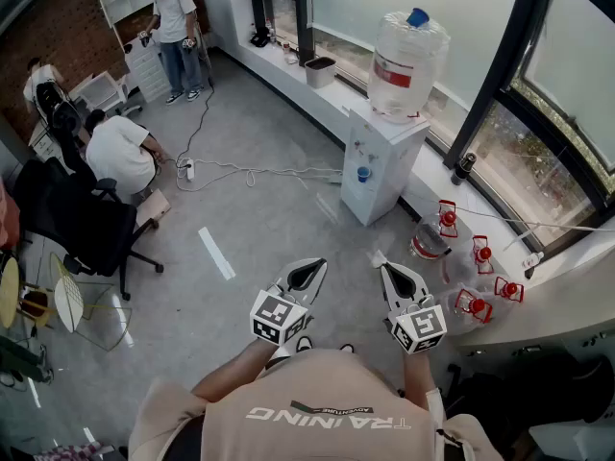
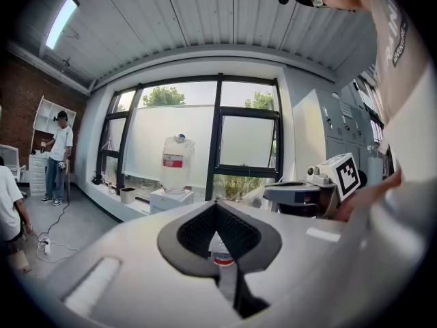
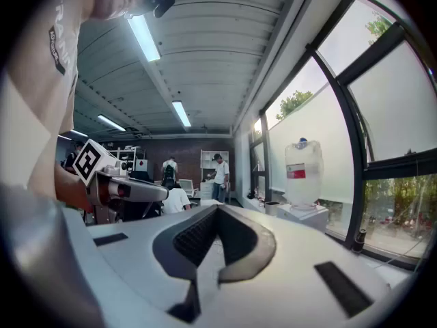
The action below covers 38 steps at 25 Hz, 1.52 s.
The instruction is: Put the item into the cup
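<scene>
From above, the person stands on bare grey floor (image 1: 259,209) with both claws held out at the waist: the left gripper (image 1: 307,274) and the right gripper (image 1: 399,279) sit side by side, a little apart, each with its jaws drawn together and nothing showing between them. Ahead of them stands a white dispenser (image 1: 382,166) with a jug (image 1: 407,63) on top, against the window ledge. To its right, near the glass, a cluster of small red-and-white things (image 1: 480,254) lies on the floor beside a round pot (image 1: 429,242). I cannot tell which of these is the item or the cup, and neither claw is near them. Further back, one person (image 1: 175,29) stands by shelves and another (image 1: 120,152) sits near a black chair (image 1: 72,219). In the left gripper view, the left gripper (image 2: 217,209) has its tips meeting, and through the hollow behind them a small clear bottle (image 2: 220,251) with a red band shows; I cannot tell how far off it is. The right gripper (image 2: 300,195) hangs to the side. In the right gripper view, the right gripper (image 3: 218,214) is likewise closed on nothing, with only floor in its hollow and the left gripper (image 3: 130,190) alongside.
</scene>
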### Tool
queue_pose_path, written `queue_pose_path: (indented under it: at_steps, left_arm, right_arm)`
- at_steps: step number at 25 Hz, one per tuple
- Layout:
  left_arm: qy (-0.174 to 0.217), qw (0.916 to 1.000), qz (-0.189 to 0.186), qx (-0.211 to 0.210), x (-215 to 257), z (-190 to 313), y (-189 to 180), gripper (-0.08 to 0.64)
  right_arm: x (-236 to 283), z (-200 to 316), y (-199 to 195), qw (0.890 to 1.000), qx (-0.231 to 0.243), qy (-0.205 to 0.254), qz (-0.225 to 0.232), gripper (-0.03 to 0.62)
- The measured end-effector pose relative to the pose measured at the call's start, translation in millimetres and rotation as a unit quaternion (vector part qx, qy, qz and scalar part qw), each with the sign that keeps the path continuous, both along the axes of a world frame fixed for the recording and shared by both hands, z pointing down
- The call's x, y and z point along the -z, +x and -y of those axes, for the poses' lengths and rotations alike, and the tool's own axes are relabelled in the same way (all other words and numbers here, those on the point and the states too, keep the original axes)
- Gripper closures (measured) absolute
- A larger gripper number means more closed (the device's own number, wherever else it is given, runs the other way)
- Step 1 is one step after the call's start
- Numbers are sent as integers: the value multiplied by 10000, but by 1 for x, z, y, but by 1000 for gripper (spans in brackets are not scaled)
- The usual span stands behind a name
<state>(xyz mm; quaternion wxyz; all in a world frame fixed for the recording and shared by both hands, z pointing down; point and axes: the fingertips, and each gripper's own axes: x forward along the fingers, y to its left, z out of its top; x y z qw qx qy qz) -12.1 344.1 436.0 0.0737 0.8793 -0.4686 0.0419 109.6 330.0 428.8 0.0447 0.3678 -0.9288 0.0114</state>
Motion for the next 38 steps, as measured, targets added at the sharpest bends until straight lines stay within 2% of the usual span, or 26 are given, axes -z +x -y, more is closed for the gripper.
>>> queue_pose_path:
  at_steps: [8, 15, 24, 32, 38]
  left_arm:
    - [-80, 9999, 11, 60, -8, 12, 0, 552]
    - [-62, 10000, 39, -6, -8, 23, -2, 552]
    - [-107, 9999, 120, 22, -13, 34, -27, 552]
    - [-144, 9996, 64, -216, -24, 48, -51, 552]
    - [-275, 9992, -8, -287, -35, 65, -54, 552]
  right_arm:
    - [-13, 8, 5, 9999, 6, -172, -9, 581]
    - [-9, 16, 4, 9999, -71, -114, -75, 581]
    - [-10, 29, -17, 9998, -101, -106, -144, 581]
    - [-13, 36, -41, 9992, -317, -114, -232, 581]
    - [-21, 45, -40, 9983, -465, -223, -278, 581]
